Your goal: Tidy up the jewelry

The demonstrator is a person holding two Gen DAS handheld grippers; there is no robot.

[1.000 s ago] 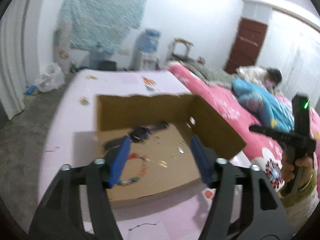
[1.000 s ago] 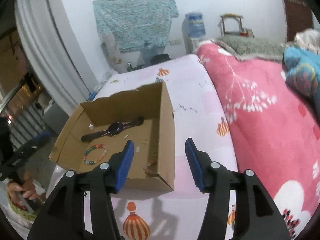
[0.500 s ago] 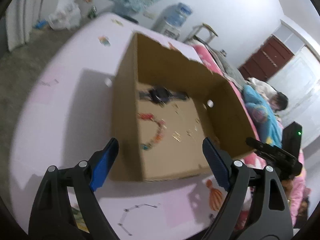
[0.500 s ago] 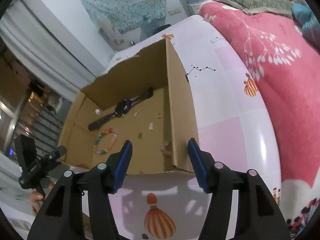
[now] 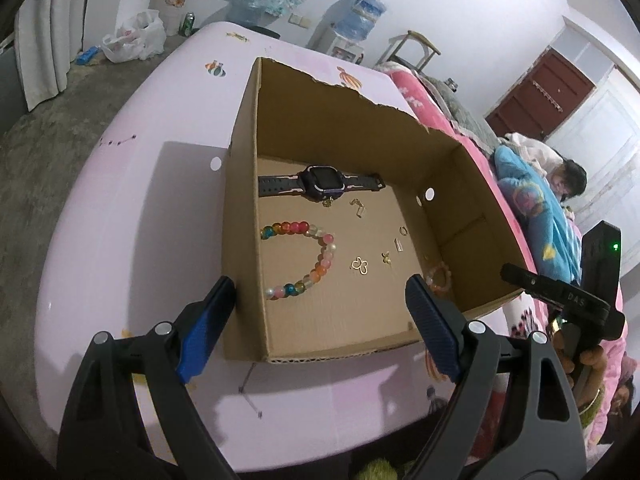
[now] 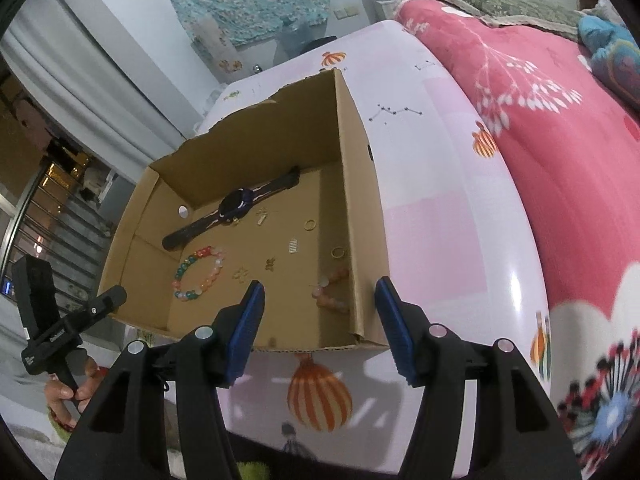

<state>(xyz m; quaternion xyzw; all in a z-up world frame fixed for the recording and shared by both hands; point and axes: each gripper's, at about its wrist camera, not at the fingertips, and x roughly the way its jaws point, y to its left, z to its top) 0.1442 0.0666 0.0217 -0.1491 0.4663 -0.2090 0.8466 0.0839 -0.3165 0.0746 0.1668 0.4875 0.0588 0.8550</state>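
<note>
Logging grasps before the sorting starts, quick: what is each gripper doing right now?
Left gripper: open, jaws have just been opening, nothing between them, above the cardboard box.
Right gripper: open, holding nothing.

Watch behind bracelet in box

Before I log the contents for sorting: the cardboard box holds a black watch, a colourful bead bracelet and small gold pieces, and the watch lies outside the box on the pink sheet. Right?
Not quite. The black watch lies inside the cardboard box, near its far wall, as the left wrist view shows. The colourful bead bracelet and small gold pieces are in the box as you said.
</note>
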